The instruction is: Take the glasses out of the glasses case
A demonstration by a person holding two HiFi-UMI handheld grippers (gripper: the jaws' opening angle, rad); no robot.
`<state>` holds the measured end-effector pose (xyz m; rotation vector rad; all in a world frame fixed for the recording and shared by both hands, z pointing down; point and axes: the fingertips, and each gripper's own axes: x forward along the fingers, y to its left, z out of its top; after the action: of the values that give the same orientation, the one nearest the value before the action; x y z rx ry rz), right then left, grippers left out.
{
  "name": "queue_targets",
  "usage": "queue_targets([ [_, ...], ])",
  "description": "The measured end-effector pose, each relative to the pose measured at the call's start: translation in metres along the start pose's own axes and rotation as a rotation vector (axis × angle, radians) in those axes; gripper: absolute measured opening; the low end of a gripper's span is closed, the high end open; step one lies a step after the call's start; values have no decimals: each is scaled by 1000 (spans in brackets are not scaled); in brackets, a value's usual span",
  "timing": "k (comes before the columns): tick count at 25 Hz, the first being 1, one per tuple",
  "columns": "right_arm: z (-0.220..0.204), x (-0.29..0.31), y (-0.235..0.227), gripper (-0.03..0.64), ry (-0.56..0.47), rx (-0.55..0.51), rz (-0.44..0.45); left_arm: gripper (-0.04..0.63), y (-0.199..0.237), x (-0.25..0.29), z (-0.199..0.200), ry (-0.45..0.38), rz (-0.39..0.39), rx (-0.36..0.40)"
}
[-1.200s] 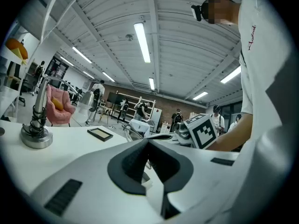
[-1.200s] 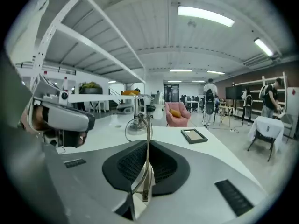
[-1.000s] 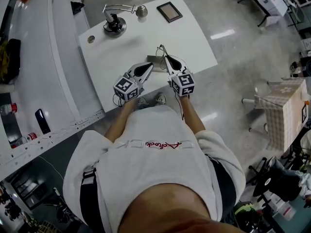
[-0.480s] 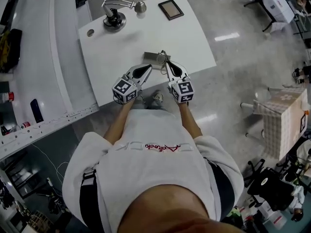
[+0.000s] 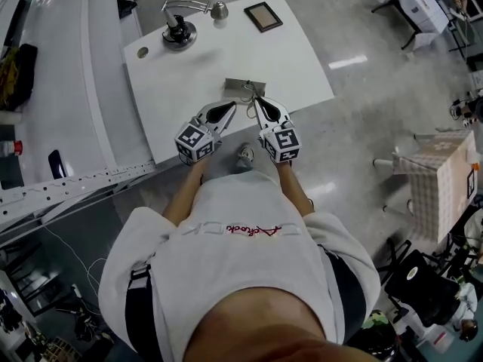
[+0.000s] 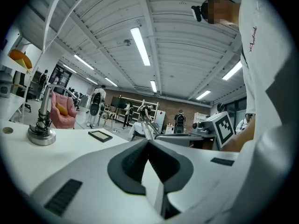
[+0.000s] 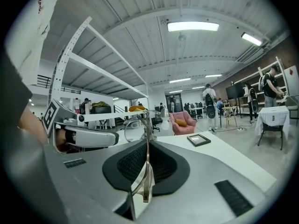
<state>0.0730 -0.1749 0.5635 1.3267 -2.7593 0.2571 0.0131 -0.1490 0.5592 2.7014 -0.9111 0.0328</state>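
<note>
My right gripper [image 5: 253,100] is shut on a thin metal temple of the glasses [image 5: 247,90], just above the near end of the grey glasses case [image 5: 237,86] on the white table [image 5: 294,59]. In the right gripper view the temple [image 7: 146,171] runs up between the pads and a round lens rim [image 7: 133,129] shows past the tips. My left gripper [image 5: 232,104] is beside it on the left, jaws shut with nothing in them. In the left gripper view the tips [image 6: 148,141] meet, with the glasses [image 6: 145,121] beyond them.
A metal stand with a bent arm [image 5: 178,30], a dark framed slab [image 5: 263,16] and a small round hole [image 5: 143,52] are at the table's far side. White shelving [image 5: 68,104] runs along the left. The person stands at the table's near edge.
The right gripper has drawn back toward the person with the glasses, from over the case's far side to its near end. The left gripper came back a little with it.
</note>
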Motion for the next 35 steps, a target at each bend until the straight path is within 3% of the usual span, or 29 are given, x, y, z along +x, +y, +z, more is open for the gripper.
queue_targets([
  [12,-4,-53,84,21,-16,-27,-39,-11,-48,-81,-18,-28,-26,3],
  [22,0,-114,127,21,-69,-38,-98,-11,-102,-124,-25,-50,-62,40],
  [35,3,-151,158,21,-95,-54,-123,-11,-139,-153,-32,-74,-82,53],
])
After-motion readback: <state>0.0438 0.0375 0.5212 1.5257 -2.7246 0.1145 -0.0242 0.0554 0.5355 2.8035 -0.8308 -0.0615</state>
